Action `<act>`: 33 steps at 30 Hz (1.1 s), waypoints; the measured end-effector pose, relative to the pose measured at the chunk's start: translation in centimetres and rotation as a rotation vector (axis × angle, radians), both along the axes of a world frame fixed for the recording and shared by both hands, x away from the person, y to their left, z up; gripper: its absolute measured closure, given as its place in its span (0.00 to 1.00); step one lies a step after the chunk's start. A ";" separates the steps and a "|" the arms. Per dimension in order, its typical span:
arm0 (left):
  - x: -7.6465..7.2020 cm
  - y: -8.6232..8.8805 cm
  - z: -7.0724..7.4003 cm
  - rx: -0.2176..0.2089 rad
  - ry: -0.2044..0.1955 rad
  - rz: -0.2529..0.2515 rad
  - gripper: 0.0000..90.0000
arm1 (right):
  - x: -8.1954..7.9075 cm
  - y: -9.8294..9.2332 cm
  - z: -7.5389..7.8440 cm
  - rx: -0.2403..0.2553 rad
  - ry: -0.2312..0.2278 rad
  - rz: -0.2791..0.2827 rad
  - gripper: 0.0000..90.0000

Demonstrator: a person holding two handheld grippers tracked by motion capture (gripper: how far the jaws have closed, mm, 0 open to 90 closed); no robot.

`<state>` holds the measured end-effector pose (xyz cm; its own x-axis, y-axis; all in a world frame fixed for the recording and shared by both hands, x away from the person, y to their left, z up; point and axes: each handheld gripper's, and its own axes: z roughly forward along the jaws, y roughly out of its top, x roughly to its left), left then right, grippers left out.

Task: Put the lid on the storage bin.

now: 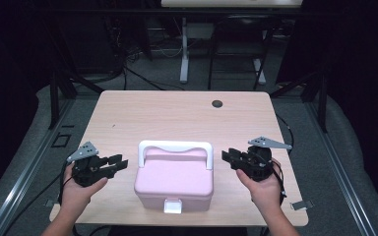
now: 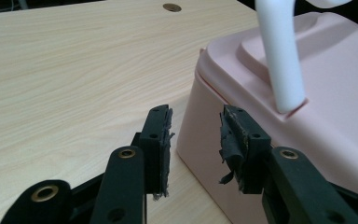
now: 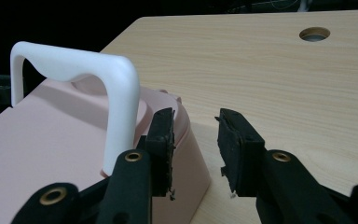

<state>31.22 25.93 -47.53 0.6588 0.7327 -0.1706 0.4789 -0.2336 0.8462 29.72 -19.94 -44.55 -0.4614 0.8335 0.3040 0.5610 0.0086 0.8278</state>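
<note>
Even overhead light fell on the table and left only soft, faint shadows around the pink box, the surroundings stayed nearly black, the high view was slightly soft overall, and both gripper views blurred the nearest black parts at the bottom edge.

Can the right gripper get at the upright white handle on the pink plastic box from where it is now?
Probably yes: the right gripper is open beside the box, nothing before the handle.

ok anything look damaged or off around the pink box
The pink box sits square and closed, its white handle upright. The odd part is the grippers' pads: the black lining on the left gripper is frayed and peeling, and the right gripper shows ragged edges too.
</note>
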 end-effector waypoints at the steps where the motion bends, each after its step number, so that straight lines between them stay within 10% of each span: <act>1: 0.2 0.0 -0.1 -0.004 0.000 0.006 0.68 | 0.0 0.0 -0.1 -0.003 -0.002 -0.001 0.72; 33: 4.2 0.7 -2.9 0.014 0.042 0.130 0.63 | 0.0 -1.3 -4.2 -0.034 -0.010 -0.126 0.68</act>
